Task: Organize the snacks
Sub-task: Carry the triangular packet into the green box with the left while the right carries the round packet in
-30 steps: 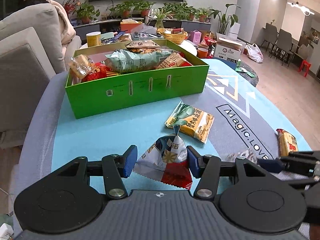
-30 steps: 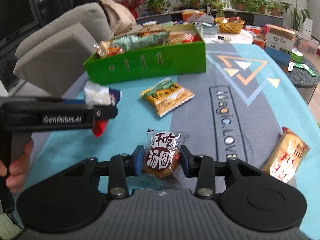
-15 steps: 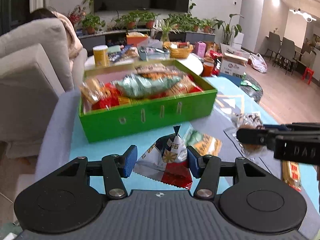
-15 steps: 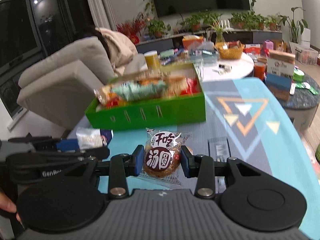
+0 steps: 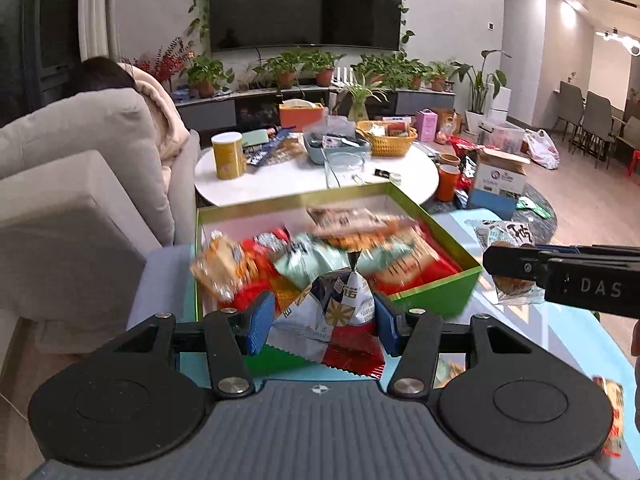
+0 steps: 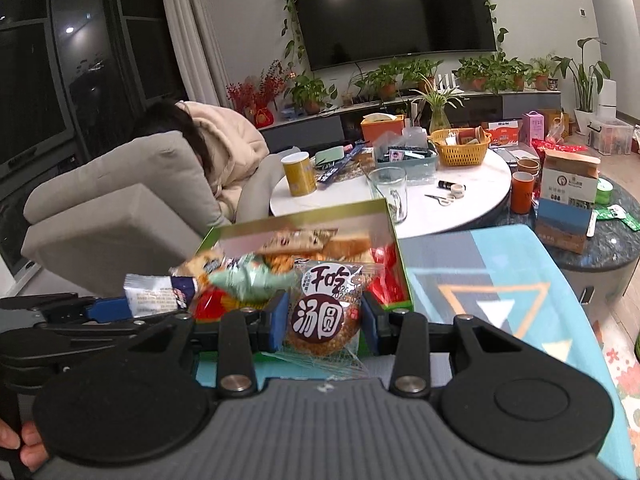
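Note:
My left gripper (image 5: 324, 322) is shut on a white, blue and red snack bag (image 5: 340, 320), held in the air at the near wall of the green box (image 5: 440, 294). The box holds several snack packets (image 5: 320, 252). My right gripper (image 6: 322, 318) is shut on a clear-wrapped round cake (image 6: 320, 312) with a brown label, also raised just before the green box (image 6: 392, 248). In the left wrist view the right gripper (image 5: 508, 266) reaches in from the right with the cake (image 5: 506, 234). In the right wrist view the left gripper (image 6: 132, 304) shows at the left with its bag (image 6: 160, 290).
The box stands on a blue and grey mat (image 6: 480, 280). Two more packets lie on the mat at lower right (image 5: 610, 412). A beige sofa (image 5: 80, 200) with a person leaning on it is at the left. A cluttered white round table (image 6: 460, 200) stands behind the box.
Both grippers rose and moved forward toward the green box with their snacks held. The box now looks nearer, and its inside shows from above.

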Demonstrator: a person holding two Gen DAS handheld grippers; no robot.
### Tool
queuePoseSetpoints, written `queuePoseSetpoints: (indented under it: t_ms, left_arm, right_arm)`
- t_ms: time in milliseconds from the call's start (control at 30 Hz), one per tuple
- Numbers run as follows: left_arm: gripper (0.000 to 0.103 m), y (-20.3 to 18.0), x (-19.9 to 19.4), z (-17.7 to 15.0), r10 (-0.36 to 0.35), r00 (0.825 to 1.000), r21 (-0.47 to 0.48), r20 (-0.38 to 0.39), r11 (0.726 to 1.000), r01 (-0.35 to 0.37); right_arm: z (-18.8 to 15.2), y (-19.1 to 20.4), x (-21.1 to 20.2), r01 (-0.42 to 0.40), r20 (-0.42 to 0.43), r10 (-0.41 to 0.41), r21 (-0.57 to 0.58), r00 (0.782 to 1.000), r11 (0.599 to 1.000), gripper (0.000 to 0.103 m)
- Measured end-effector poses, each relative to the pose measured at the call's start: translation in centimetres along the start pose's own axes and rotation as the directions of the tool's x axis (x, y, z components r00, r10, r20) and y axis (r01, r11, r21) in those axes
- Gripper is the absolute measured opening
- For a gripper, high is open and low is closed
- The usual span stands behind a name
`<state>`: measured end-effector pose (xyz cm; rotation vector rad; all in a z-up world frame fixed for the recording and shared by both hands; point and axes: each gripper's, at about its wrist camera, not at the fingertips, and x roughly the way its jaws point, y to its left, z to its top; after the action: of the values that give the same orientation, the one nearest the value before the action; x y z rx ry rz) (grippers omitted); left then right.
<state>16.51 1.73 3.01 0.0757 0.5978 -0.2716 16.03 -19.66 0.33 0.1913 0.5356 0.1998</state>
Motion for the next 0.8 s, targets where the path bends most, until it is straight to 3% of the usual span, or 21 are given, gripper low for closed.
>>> queuePoseSetpoints:
  t_ms: [800]
  left_arm:
    - [0.050, 2.7, 7.3, 4.2, 0.049, 0.999, -0.039, 0.006, 0.998, -0.048]
  right_arm:
    - [1.9, -0.2, 6.6, 0.035, 0.012, -0.035, -0.009, 0.999, 0.999, 0.056]
